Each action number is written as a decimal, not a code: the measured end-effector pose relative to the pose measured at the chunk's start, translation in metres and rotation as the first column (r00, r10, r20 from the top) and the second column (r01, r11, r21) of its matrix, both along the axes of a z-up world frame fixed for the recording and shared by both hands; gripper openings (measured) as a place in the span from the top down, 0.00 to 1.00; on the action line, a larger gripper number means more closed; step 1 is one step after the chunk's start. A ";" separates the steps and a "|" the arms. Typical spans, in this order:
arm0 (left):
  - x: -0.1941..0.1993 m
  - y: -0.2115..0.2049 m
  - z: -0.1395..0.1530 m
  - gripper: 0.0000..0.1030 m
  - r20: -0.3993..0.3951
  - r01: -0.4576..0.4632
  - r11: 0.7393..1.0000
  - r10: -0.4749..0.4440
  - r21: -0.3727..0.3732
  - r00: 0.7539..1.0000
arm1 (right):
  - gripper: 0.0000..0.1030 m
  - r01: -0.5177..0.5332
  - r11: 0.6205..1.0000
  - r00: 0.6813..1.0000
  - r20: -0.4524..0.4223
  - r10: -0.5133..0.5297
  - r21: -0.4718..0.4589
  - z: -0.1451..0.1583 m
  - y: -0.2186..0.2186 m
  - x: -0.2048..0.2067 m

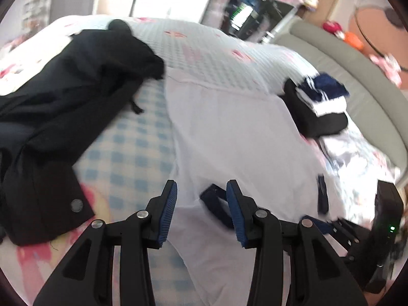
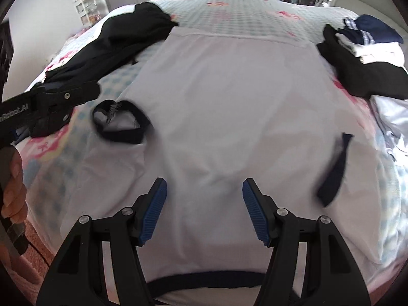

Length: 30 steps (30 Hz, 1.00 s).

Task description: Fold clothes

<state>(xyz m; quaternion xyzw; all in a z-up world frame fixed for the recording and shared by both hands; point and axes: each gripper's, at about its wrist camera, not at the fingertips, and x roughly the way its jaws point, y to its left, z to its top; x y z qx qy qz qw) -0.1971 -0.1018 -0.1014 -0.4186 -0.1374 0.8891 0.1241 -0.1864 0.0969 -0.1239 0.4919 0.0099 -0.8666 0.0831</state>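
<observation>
White shirt spread on the bed, both tools released above it.

One white shirt [image 2: 229,107] with dark trim lies flat across the checked bedspread [image 2: 229,12], its collar at the near edge; two dark-cuffed sleeves show, one [image 2: 119,125] on the left and one [image 2: 334,168] on the right. The right tool [image 2: 204,209] hangs over the shirt's chest with blue pads apart, grasping nothing. The left tool [image 1: 201,211] is likewise spread wide over the left sleeve, empty. One black garment [image 1: 63,97] lies crumpled at the left, touching the shirt's far corner. One stack of folded clothes [image 2: 362,51] sits at the right, just beside the shirt. A hand [image 2: 14,191] grips the left tool's handle.
</observation>
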 end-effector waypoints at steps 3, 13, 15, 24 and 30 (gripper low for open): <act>0.012 -0.017 -0.008 0.59 0.005 -0.066 0.997 0.065 0.040 0.998 | 0.38 -0.067 0.996 0.998 -0.019 0.066 -0.061 0.014 -0.001 0.002; 0.001 -0.008 -0.032 0.59 0.033 0.015 1.000 -0.015 -0.012 0.999 | 0.38 -0.120 0.993 0.992 -0.049 0.120 -0.009 0.005 -0.050 -0.030; -0.008 0.001 -0.039 0.59 0.064 0.049 0.998 -0.046 -0.040 0.997 | 0.38 -0.079 0.996 0.997 -0.010 0.079 0.049 -0.005 -0.046 -0.039; -0.012 0.013 -0.050 0.57 0.067 0.083 0.995 -0.079 -0.050 0.995 | 0.37 -0.009 0.998 0.998 0.056 0.006 0.057 -0.023 -0.008 -0.020; -0.015 -0.003 -0.040 0.57 0.029 0.021 0.999 -0.022 0.024 0.999 | 0.36 -0.051 0.996 0.998 0.035 0.048 0.080 -0.013 -0.016 -0.014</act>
